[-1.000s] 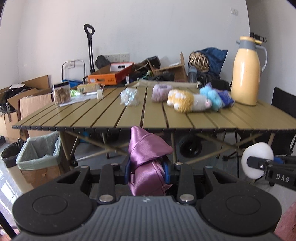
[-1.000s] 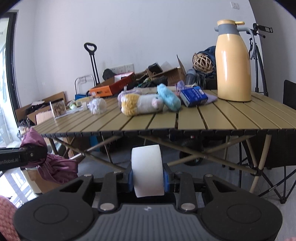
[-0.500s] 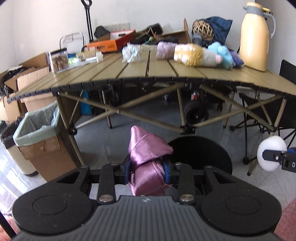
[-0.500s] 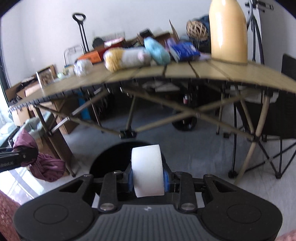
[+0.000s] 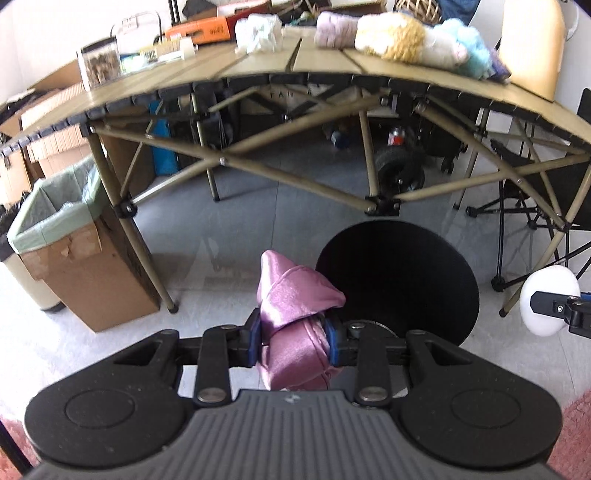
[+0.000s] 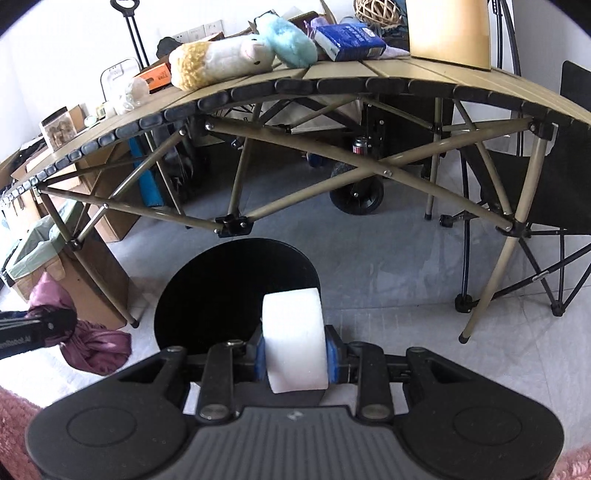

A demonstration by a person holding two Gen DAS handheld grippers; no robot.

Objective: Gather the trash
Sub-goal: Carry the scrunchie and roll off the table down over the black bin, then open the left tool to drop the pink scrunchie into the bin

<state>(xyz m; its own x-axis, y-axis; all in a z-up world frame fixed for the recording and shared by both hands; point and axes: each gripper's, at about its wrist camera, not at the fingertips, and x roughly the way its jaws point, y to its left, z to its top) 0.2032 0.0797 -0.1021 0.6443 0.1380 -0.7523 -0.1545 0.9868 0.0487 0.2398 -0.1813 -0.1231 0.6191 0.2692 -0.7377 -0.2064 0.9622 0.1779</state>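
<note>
Pale grey floor [image 5: 258, 221], white wall [image 6: 74, 44] at the back w/ a row of sockets [image 6: 199, 31]. Folding slat table [image 5: 332, 70] on crossed tan legs fills most of the room, black folding chair [image 6: 546, 177] to its right. Cardboard boxes [image 5: 40, 122] stacked along the left side, bright daylight, pink rug [image 5: 576, 435] at the bottom edge.

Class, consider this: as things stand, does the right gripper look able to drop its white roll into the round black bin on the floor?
Probably yes. The right gripper holds the white roll just before the black bin, whose mouth is open; nothing lies between them.
</note>
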